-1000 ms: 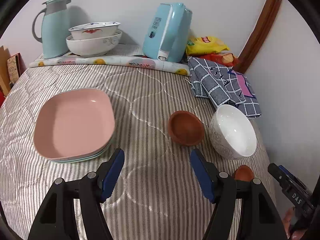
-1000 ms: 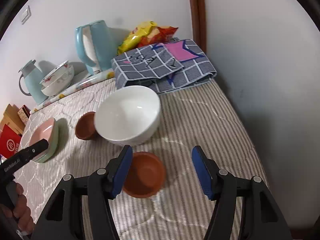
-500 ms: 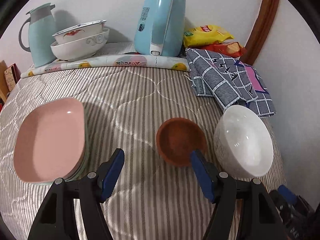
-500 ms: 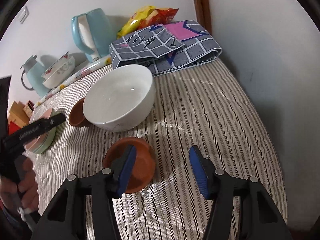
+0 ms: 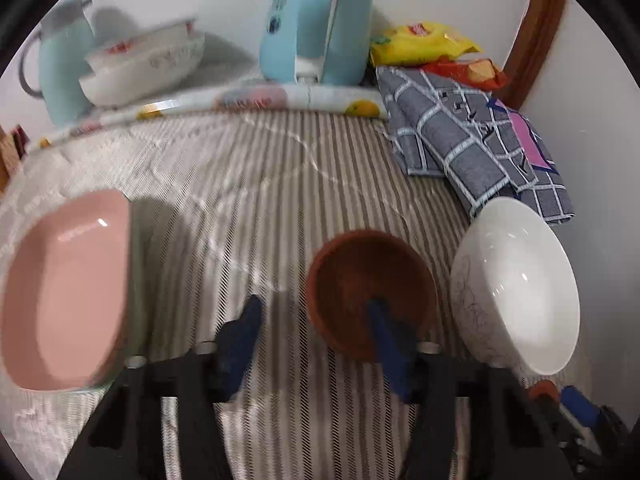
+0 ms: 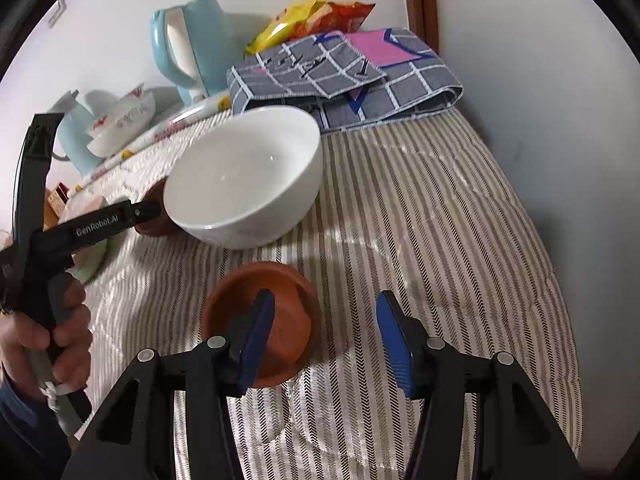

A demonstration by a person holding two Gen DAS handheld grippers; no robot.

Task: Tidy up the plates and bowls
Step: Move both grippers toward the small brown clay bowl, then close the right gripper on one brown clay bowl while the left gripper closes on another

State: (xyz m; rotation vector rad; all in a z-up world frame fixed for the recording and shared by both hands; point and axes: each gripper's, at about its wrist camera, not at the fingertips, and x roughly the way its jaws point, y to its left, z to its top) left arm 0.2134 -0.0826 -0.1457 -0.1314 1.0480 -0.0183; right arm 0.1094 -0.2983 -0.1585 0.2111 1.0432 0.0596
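Observation:
A dark brown bowl (image 5: 360, 280) sits on the striped cloth (image 5: 248, 208) between a stack of pink plates (image 5: 64, 300) and a white bowl (image 5: 516, 284). My left gripper (image 5: 314, 320) is closing: one finger reaches inside the brown bowl, the other stands outside its near wall without touching it. In the right wrist view a smaller terracotta bowl (image 6: 288, 312) lies in front of the white bowl (image 6: 244, 176). My right gripper (image 6: 324, 320) straddles its right rim, left finger inside, right finger clear of it. A hand (image 6: 52, 340) holds the left gripper (image 6: 148, 210).
Along the back wall stand a light blue kettle (image 5: 316, 20), a pale blue jug (image 5: 60, 72) and stacked patterned bowls (image 5: 144, 68). A folded checked cloth (image 5: 472, 144) and snack bags (image 5: 424, 40) fill the back right corner. The wall (image 6: 540, 120) runs close along the right.
The left gripper came forward and down to the brown bowl, one finger went inside, and its jaws narrowed. The right gripper sank over the terracotta bowl, with its left finger now inside.

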